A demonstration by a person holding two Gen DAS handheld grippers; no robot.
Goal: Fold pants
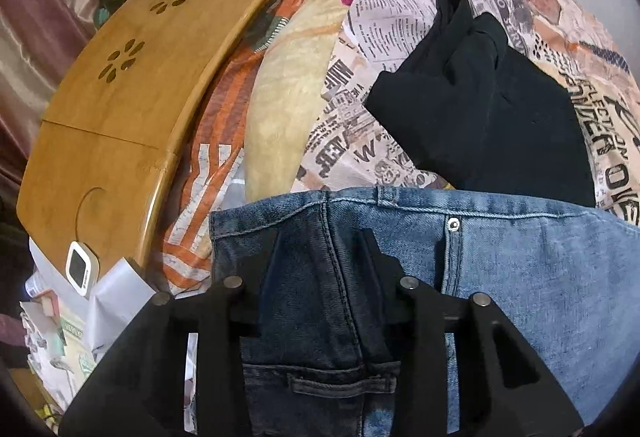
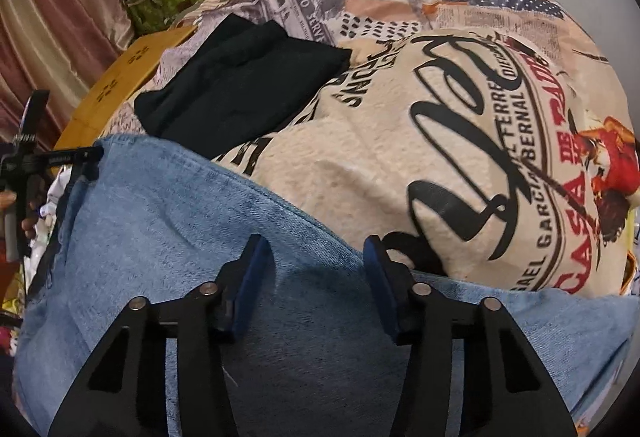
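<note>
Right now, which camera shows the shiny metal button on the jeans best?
The left wrist view. There the metal button sits in plain sight just under the waistband of the jeans. The right wrist view shows only plain blue denim of the jeans with no button in sight.

the bedspread point(image 2: 460, 141) reads "CASA DE", "BERNAL" and "GARCIA" right of frame; upper left it says "TO SERVE".

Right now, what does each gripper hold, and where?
Left gripper: jeans waistband between fingers; grip unclear. Right gripper: open over the denim, holding nothing.
</note>
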